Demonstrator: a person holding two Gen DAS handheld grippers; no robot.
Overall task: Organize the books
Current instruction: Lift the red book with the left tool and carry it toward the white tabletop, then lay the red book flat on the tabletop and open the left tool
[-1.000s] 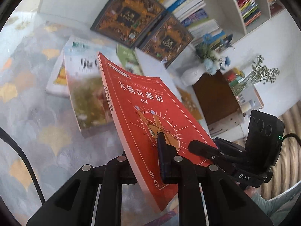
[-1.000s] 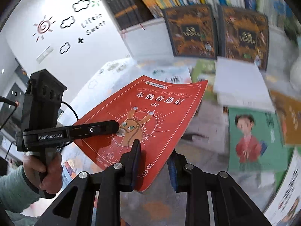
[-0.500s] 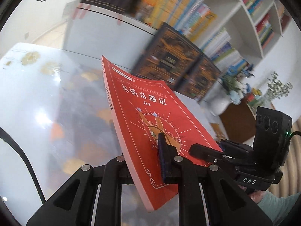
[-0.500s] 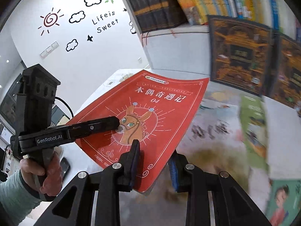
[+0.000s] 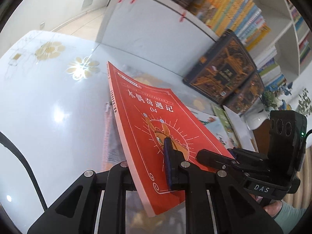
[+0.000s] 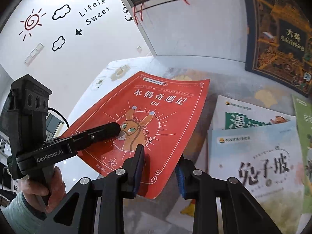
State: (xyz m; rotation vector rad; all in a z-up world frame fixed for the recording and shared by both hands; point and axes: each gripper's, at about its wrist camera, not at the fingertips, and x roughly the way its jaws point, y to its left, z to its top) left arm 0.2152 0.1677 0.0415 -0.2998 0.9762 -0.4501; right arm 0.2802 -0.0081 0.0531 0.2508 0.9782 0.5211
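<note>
Left gripper [image 5: 148,167] clamped on the red paperback [image 5: 156,134] near its lower spine edge: one finger on the cover, the other beneath the book. Right gripper [image 6: 159,167] grips the same book [image 6: 148,120] at its lower edge; left pad lies on the cover, right blue ribbed pad sits under the lower right corner. Book is held tilted above the tabletop [image 5: 48,107], front cover up, slightly bowed. Cover: matte red, thin pale line border, a donkey head in a rayed circle, "04" under the title; page block pale.

Each gripper appears in the other's view: black, angular body, with a hand [image 6: 44,191] in a pale green sleeve on the left one's handle.

Surroundings: tabletop glossy, pale, with yellow flower prints and strong glare. To the right of the red book lie flat picture books, a pale blue one [image 6: 257,167] overlapping a white-and-green one [image 6: 243,113]. Two large dark hardcovers with gold ornament [image 5: 222,70] lean against a white bookshelf [image 5: 156,21], which is packed with upright spines. A white vase with foliage [image 5: 257,117] stands further right, partly hidden by the right gripper. Wall decal reads "Life is Sweet" [image 6: 93,11].
</note>
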